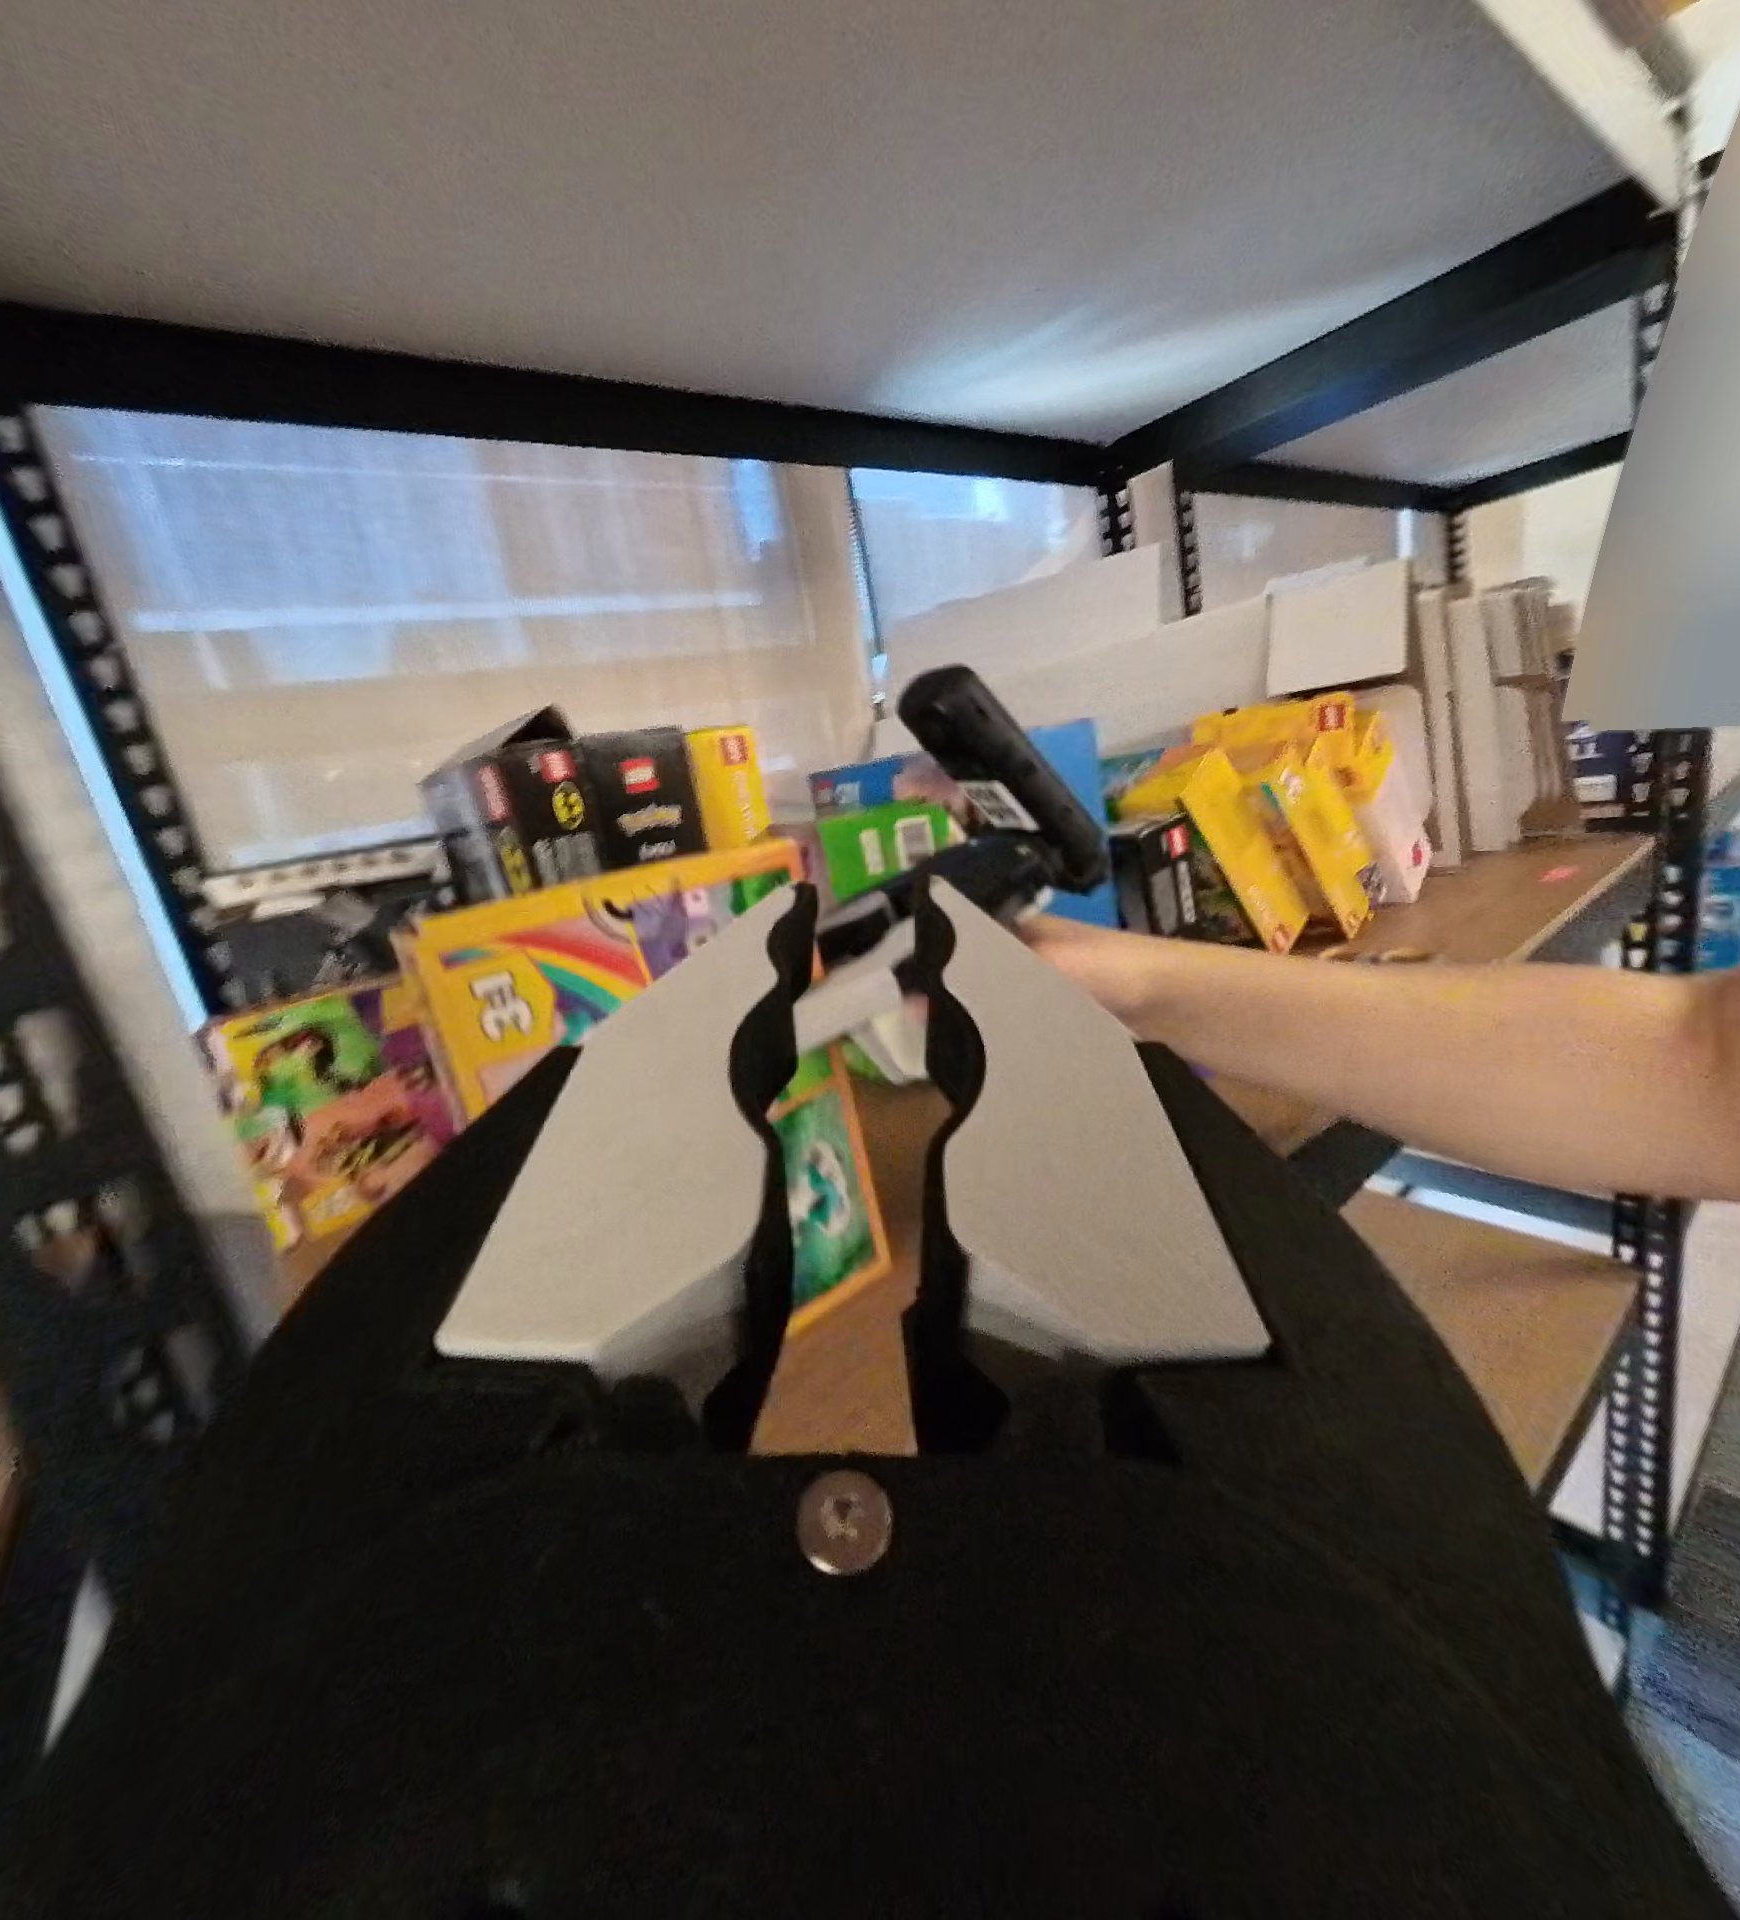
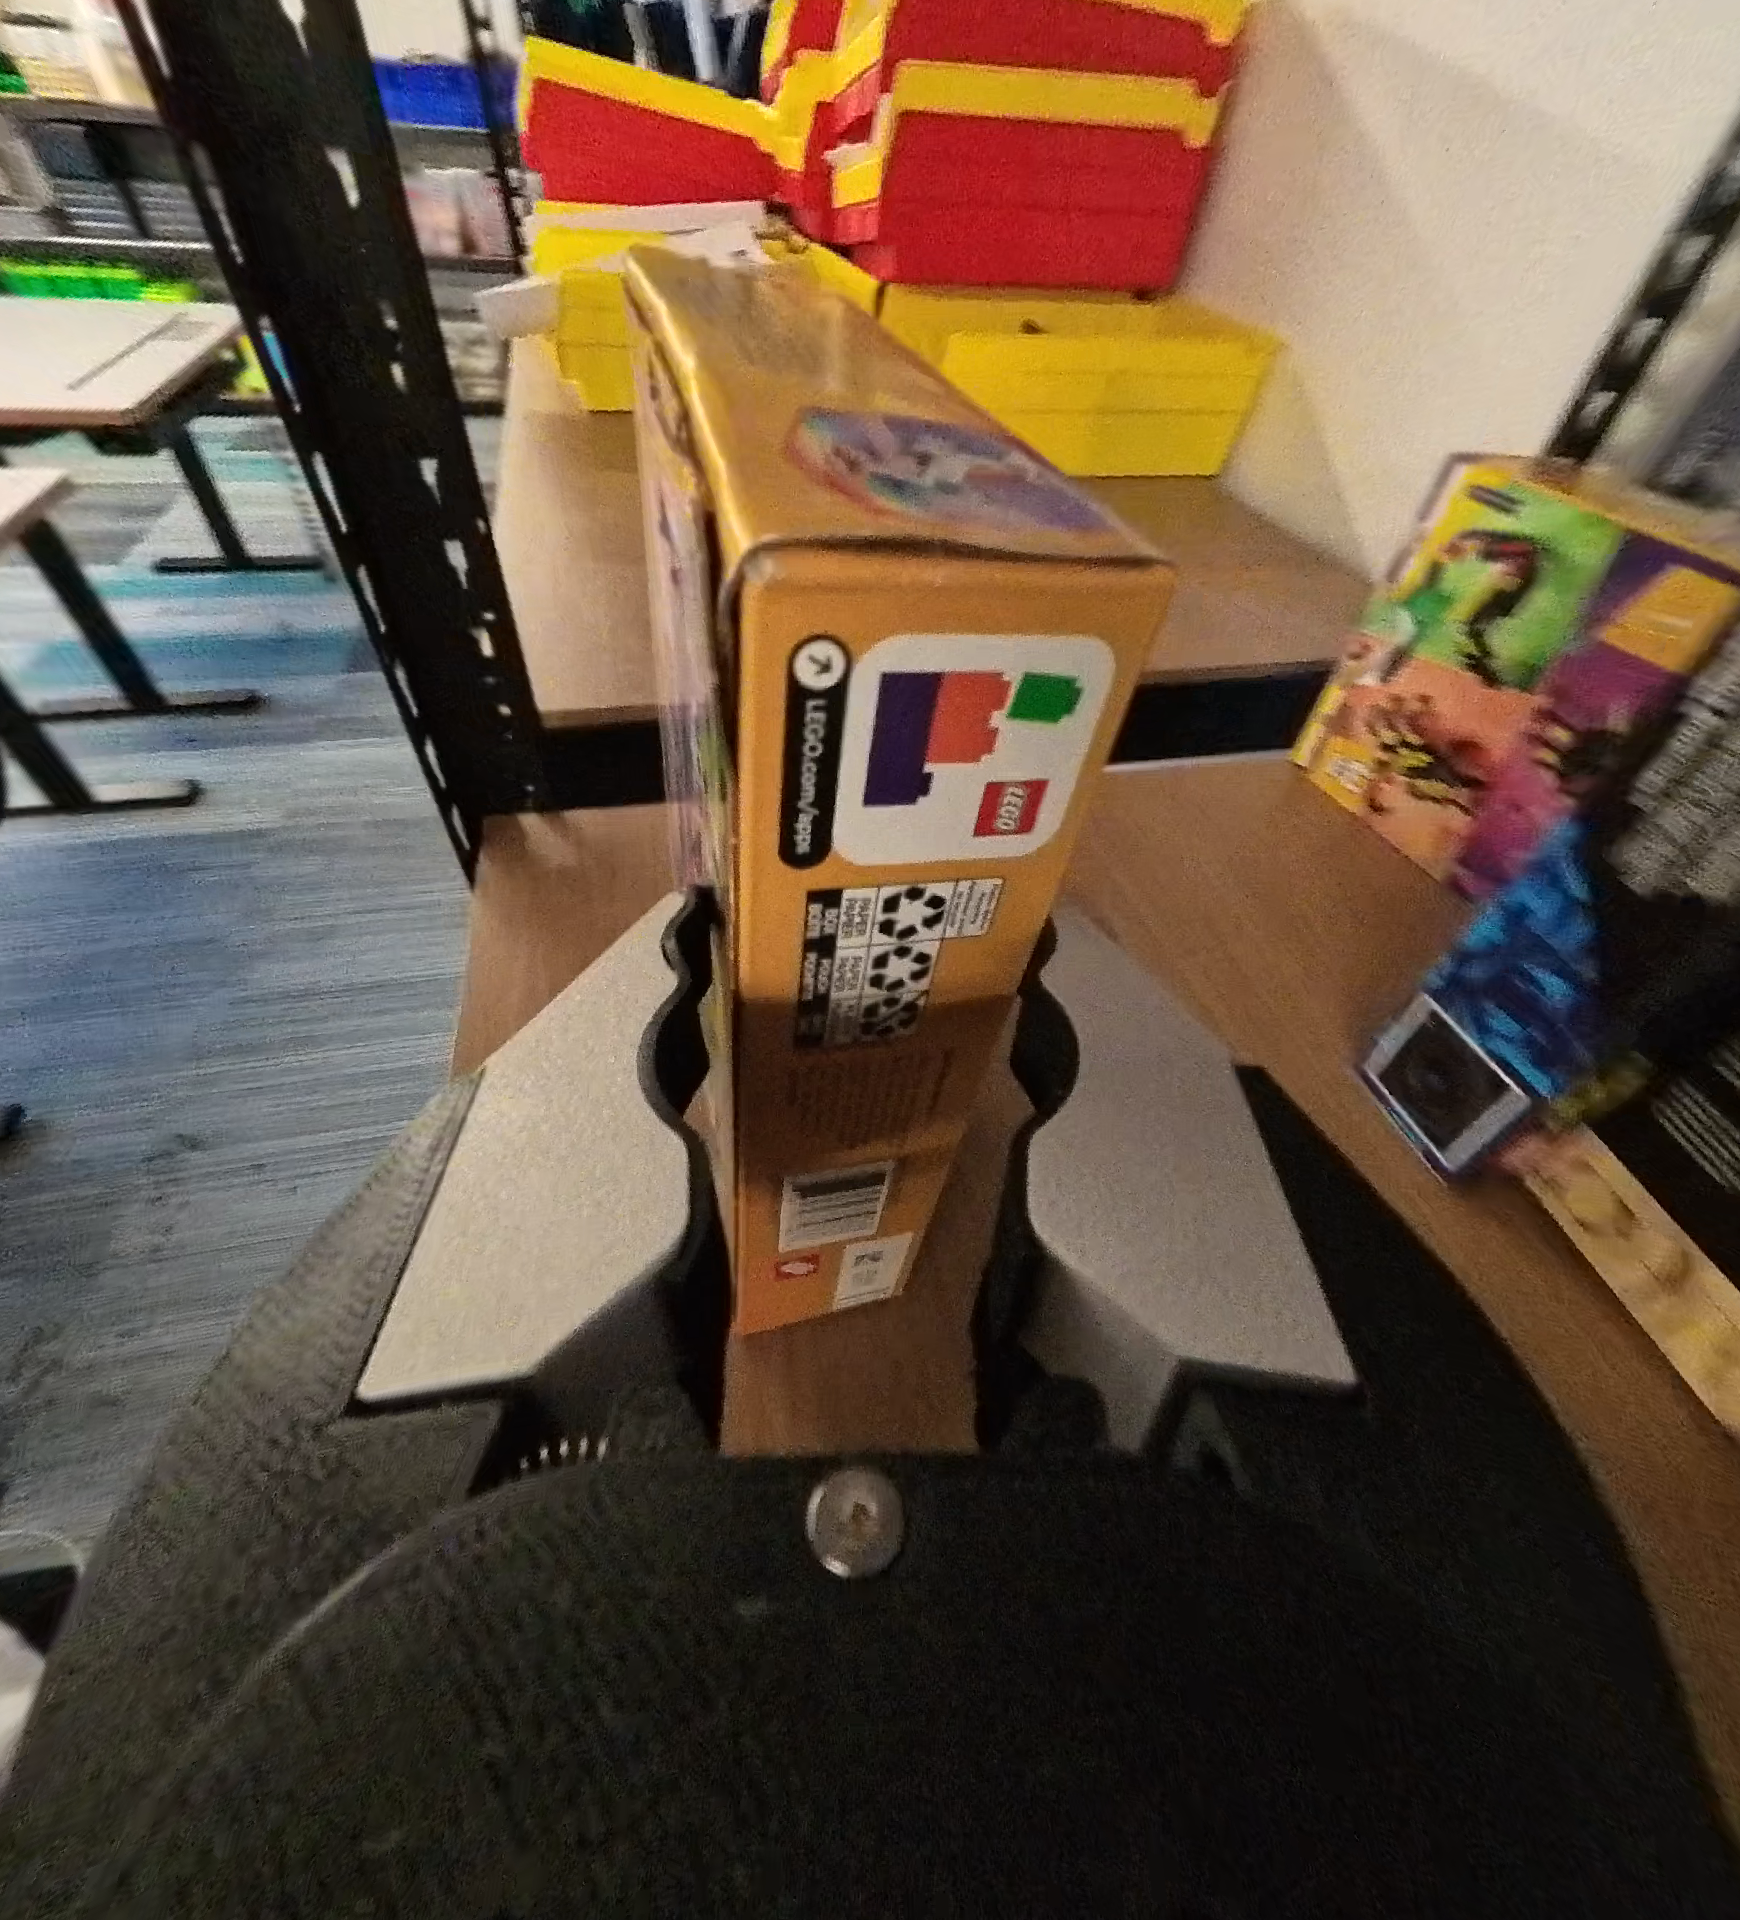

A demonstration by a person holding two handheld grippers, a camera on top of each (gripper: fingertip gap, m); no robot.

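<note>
Left claw hangs over the wooden shelf w/ fingers slightly apart, nothing between them – just ahead sits the orange box, green/purple box to its left. Right claw is clamped on the orange box – box upright on the shelf, narrow end facing cam; yellow bins behind.

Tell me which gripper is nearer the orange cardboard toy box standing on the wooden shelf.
Right. The right gripper is clamped on the orange cardboard toy box; the left gripper hangs short of it, holding nothing.
</note>
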